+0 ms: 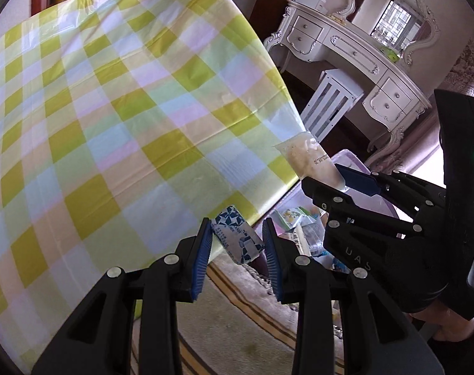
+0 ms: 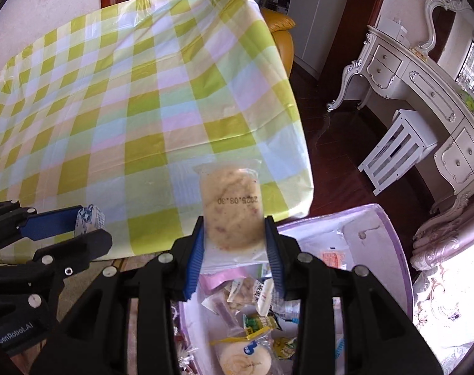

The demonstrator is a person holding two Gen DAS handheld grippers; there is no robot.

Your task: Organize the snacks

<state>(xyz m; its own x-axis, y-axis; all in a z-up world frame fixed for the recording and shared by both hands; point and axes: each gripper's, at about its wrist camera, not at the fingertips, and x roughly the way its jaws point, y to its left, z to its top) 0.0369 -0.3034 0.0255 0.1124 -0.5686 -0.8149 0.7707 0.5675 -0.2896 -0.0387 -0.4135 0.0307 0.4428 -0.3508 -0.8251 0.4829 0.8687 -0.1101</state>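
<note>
My left gripper (image 1: 238, 250) pinches the blue-white packet (image 1: 237, 239) and my right gripper (image 2: 234, 243) pinches the clear pastry pouch (image 2: 232, 209), both beyond the bench (image 1: 112, 109) edge above the snack box (image 2: 390, 237), so either slick wrapper could slip from the fingers.

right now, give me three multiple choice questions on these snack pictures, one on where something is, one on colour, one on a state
1. Where is the box of snacks?
A. on the table
B. on the floor beside the table
C. on the white stool

2. What colour are the pads on the grippers?
A. blue
B. red
C. yellow

3. What is the right gripper doing?
A. hanging open with nothing in it
B. gripping a clear packet with a pale cake
C. pressing on the tablecloth

Answers:
1 B, the box sits low past the edge of the table, on the rug.
2 A, the ribbed pads are blue in both views.
3 B, the cake packet is pinched between its pads, while the left gripper holds a blue and white packet.
</note>
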